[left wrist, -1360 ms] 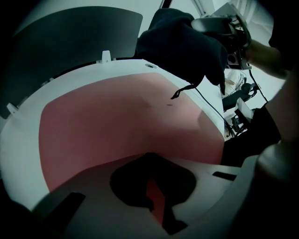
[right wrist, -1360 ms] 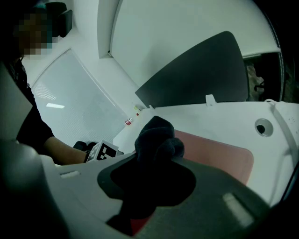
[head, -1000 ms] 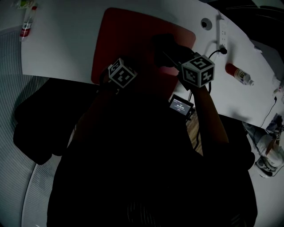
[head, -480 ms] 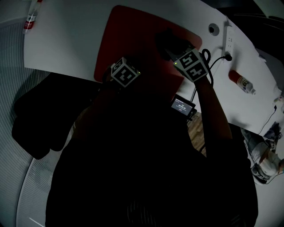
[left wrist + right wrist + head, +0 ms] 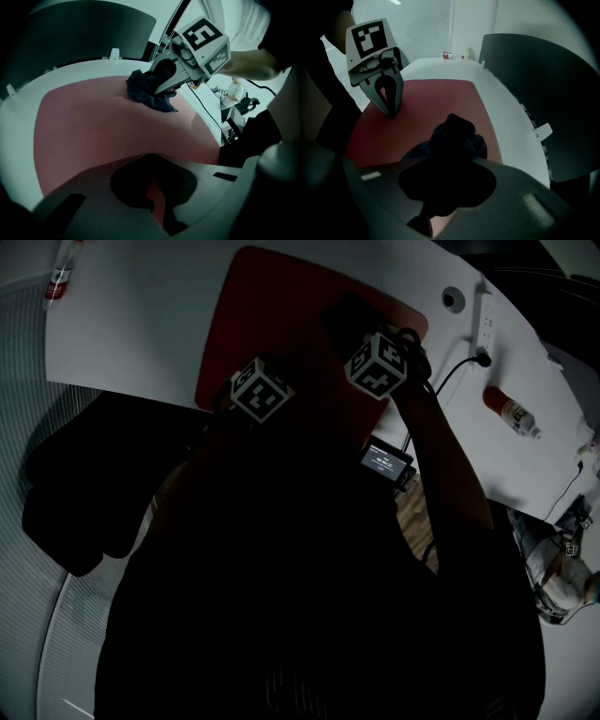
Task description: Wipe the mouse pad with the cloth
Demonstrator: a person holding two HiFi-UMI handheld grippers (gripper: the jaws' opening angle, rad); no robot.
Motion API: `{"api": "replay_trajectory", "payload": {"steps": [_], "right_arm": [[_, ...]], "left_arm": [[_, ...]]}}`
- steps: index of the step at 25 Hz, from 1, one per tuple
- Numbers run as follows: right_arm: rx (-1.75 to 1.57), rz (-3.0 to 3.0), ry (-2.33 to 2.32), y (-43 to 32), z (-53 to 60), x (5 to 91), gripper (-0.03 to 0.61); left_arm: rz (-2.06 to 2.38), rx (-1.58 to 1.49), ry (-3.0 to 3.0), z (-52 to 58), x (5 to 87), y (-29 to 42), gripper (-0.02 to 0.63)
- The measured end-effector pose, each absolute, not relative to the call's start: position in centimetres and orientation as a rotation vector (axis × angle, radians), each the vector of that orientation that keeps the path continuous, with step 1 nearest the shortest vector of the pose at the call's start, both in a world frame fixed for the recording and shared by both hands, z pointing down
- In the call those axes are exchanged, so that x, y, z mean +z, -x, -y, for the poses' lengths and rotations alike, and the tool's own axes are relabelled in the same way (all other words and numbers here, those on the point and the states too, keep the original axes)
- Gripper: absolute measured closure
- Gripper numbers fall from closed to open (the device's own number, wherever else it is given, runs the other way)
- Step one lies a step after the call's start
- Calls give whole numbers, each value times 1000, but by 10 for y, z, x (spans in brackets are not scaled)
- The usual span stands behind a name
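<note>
Seemingly, right gripper (image 5: 158, 88) presses cloth (image 5: 454, 136) onto the red mouse pad (image 5: 431, 98).

three views share mouse pad (image 5: 281, 315)

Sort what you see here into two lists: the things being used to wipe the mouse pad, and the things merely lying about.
In use: rectangular red mouse pad; crumpled dark blue cloth, clamped in the right gripper; left gripper, tips on the pad.
Lying about: white power strip; red-labelled plastic bottle.
</note>
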State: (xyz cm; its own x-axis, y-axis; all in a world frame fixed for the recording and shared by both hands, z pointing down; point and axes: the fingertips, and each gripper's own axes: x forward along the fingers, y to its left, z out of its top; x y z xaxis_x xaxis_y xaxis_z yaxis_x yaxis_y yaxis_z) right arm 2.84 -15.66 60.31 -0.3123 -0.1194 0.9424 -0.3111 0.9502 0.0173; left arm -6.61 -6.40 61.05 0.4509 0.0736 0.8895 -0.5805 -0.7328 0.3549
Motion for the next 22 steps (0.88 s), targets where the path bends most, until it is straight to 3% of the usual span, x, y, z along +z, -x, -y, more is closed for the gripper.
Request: {"api": "replay_trajectory", "payload": {"steps": [15, 22], "right_arm": [[252, 1911, 23, 23, 19, 602, 492], [238, 1969, -102, -4, 69, 604, 489]], "left_arm": [[434, 1350, -2083, 64, 612, 64, 607], [458, 1354, -2086, 64, 612, 63, 607]]}}
